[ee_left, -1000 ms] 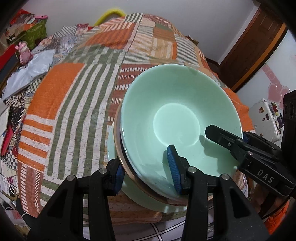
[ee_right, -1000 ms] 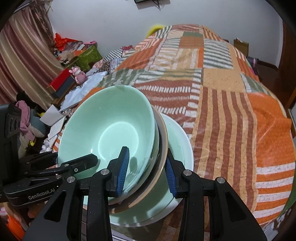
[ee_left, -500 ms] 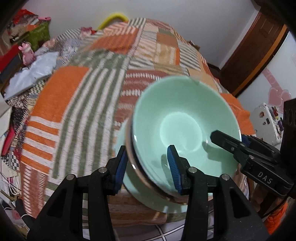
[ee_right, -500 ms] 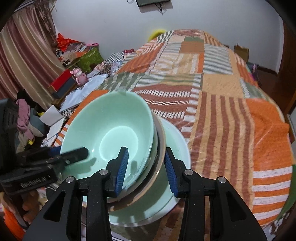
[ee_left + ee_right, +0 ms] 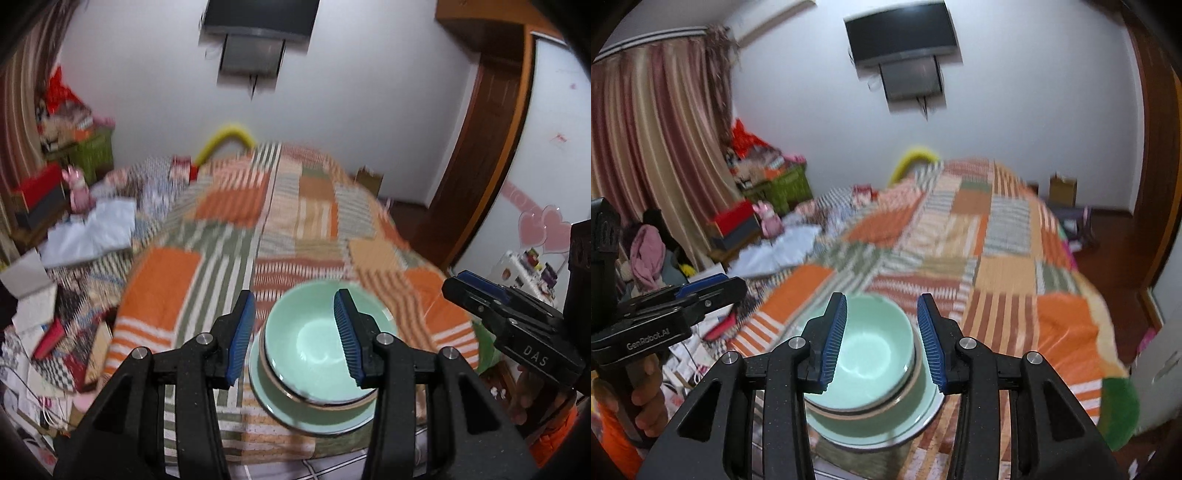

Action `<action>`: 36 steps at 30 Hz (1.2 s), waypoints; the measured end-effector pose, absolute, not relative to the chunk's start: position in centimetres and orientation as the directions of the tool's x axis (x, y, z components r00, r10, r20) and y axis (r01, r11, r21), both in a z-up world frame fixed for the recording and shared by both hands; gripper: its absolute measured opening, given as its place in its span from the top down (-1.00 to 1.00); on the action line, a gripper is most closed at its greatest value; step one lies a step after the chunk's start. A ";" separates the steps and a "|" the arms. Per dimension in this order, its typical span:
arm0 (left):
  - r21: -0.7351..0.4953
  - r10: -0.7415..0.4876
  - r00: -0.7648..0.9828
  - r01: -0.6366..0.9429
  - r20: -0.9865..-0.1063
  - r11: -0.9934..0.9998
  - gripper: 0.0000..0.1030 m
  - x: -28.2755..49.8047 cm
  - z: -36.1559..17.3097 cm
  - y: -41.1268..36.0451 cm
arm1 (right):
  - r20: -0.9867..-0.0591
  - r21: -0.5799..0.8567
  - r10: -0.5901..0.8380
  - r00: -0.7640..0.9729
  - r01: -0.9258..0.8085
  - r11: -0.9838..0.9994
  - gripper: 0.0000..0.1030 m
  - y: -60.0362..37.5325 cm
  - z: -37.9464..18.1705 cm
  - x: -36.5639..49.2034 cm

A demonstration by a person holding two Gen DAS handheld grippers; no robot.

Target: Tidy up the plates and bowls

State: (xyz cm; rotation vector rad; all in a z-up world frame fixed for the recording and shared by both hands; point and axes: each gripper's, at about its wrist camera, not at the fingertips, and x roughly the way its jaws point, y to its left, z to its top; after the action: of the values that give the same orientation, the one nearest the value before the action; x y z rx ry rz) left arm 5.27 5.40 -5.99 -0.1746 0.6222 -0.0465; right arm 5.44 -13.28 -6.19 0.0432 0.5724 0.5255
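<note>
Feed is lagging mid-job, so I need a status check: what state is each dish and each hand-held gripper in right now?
Mint green ceramic bowl: upright, empty, nested on top of the stack.
Brown-rimmed dish: under the bowl, mostly hidden.
Wide mint green plate: bottom of the stack, on the bed's near edge.
Left hand-held gripper: open, holding nothing.
Right hand-held gripper: open, holding nothing.
Orange patchwork bedspread: spread flat.

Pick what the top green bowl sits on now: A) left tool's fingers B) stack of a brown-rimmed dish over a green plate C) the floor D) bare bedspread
B: the green bowl nests in a brown-rimmed dish over a green plate; both tools are open and clear.
</note>
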 end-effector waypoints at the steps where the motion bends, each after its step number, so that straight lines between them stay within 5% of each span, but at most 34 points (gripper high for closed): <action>1: -0.173 -0.092 0.825 -0.006 -0.557 0.985 0.07 4.7 -5.3 5.3 | -0.483 0.176 0.492 0.724 -0.470 0.865 0.29 -13.3 -5.5 4.8; 11: -0.116 -0.048 0.922 0.003 -0.385 0.993 -0.52 -0.3 -1.0 4.1 | -0.322 0.123 0.498 0.805 -0.486 0.866 -0.33 -13.9 -1.7 0.7; 14: -0.104 -0.029 0.939 -0.008 -0.344 0.995 -0.85 -1.3 -0.5 3.9 | -0.292 0.118 0.484 0.825 -0.471 0.874 -0.54 -14.0 -1.4 0.2; 19: -0.082 -0.018 0.951 -0.008 -0.308 0.997 -0.96 -2.5 -0.1 3.6 | -0.270 0.097 0.469 0.841 -0.461 0.882 -0.65 -13.8 -1.1 -0.3; 24: -0.076 -0.011 0.958 -0.011 -0.287 0.997 -0.98 -3.2 -0.1 3.4 | -0.238 0.074 0.451 0.860 -0.447 0.891 -0.99 -13.7 -1.0 -1.1; 36: -0.084 -0.012 0.963 -0.011 -0.268 0.996 -0.98 -3.9 0.0 3.3 | -0.224 0.076 0.442 0.869 -0.436 0.897 -0.99 -13.9 -1.1 -1.7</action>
State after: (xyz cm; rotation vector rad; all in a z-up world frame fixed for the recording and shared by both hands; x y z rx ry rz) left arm -3.91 3.28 0.01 -0.0853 0.2722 -0.0005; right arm -1.67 -13.86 -1.06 0.0237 0.2395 0.4595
